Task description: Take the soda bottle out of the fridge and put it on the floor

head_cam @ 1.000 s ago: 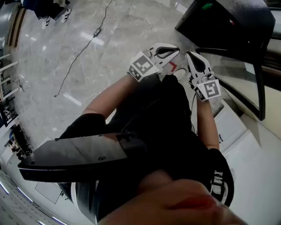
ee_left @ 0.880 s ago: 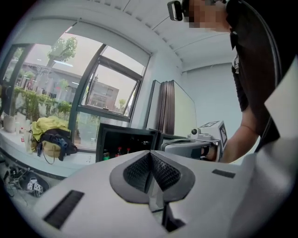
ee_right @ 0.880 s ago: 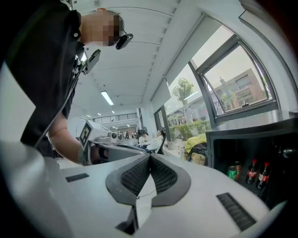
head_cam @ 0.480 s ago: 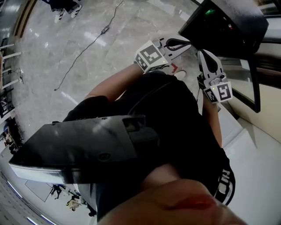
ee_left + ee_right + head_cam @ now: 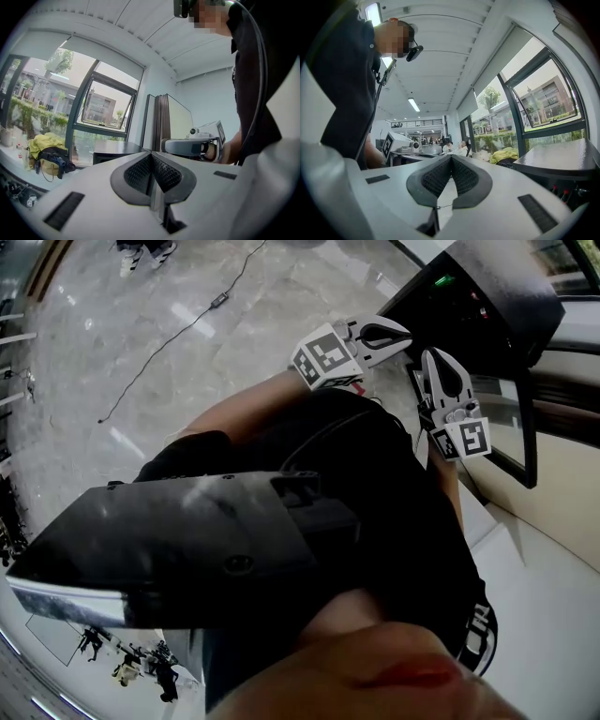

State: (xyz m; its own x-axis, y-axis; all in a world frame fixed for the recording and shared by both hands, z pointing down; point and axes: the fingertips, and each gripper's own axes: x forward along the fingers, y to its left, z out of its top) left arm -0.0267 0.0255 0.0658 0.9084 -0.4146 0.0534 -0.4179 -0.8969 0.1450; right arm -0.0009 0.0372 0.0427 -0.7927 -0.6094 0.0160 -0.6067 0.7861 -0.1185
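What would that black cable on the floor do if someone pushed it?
The cable would probably bend and slide, not roll: it lies thin and slightly wavy. The floor looks shiny, so it should slip easily. It is likely light, though the small block on it may drag.

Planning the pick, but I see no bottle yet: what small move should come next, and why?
Probably turn both grippers toward the dark cabinet ahead on the right, which may be the fridge. The left gripper and right gripper are shut, empty and aimed at the ceiling and windows. No soda bottle shows in any view.
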